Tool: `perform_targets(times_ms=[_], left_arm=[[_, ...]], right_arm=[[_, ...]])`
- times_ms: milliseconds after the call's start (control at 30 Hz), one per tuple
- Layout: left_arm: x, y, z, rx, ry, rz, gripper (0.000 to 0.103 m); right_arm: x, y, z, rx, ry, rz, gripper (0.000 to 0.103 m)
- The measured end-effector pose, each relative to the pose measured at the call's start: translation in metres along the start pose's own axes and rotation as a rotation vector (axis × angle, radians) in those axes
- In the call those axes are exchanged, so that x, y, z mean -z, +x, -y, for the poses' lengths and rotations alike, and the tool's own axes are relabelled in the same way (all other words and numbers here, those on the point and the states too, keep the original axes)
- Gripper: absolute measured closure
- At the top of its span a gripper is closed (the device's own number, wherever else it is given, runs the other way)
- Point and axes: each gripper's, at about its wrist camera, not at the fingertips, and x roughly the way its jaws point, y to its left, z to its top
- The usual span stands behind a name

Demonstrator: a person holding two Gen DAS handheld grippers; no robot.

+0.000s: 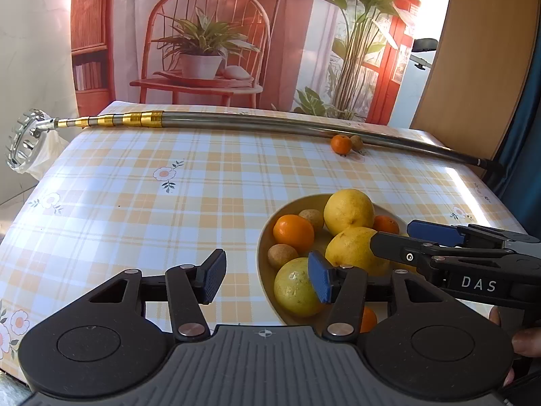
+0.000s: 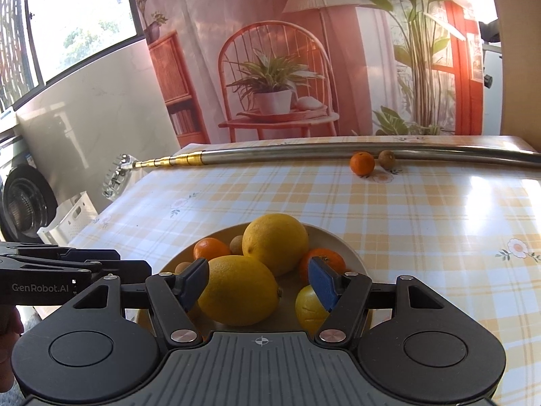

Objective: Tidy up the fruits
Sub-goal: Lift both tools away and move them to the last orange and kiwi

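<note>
Lower centre, right wrist view: right gripper [image 2: 258, 282] is hanging wide open around a lemon [image 2: 238, 289] in the bowl [image 2: 351, 253], gripping nothing.
Left gripper [image 1: 267, 275]: gaping, empty.
Risk: closing off-centre could be squirting the lemon out.

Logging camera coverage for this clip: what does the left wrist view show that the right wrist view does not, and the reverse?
Only the left wrist view: the white bag hanging under the picker head, and the open left gripper over the cloth beside the bowl.

Only the right wrist view: the window, a white crate on the floor, and the open right gripper straddling a lemon.

Both: the bowl of fruit, the pole, and the loose orange with a small brown fruit beside it.
</note>
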Motion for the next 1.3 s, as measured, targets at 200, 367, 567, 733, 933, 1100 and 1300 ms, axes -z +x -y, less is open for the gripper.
perform_targets(times_ms=[200,367,567,733,933,1100,1300], left_arm=[[0.001,0.000,0.000,-0.003,-0.005,-0.002,0.046],[0.001,0.002,0.000,-0.005,0.000,-0.004,0.045],[0.002,0.006,-0.001,-0.005,0.001,-0.017,0.044],[0.001,0.007,-0.002,-0.002,0.002,-0.015,0.044],[-0.022,0.005,-0.007,0.020,0.001,0.024,0.044],[-0.050,0.006,-0.004,0.034,0.023,0.073,0.044],[-0.083,0.013,0.001,0.065,0.047,0.105,0.043]], right_arm=[[0.001,-0.002,0.002,0.013,0.014,0.010,0.041],[0.001,-0.003,0.005,0.027,0.023,0.015,0.041],[0.002,-0.001,0.007,0.036,0.031,0.017,0.041],[0.000,-0.002,0.008,0.043,0.030,0.017,0.041],[-0.019,-0.008,0.022,0.060,0.034,0.047,0.041],[-0.047,-0.014,0.038,0.070,0.012,0.081,0.041],[-0.079,-0.019,0.056,0.109,-0.029,0.123,0.041]])
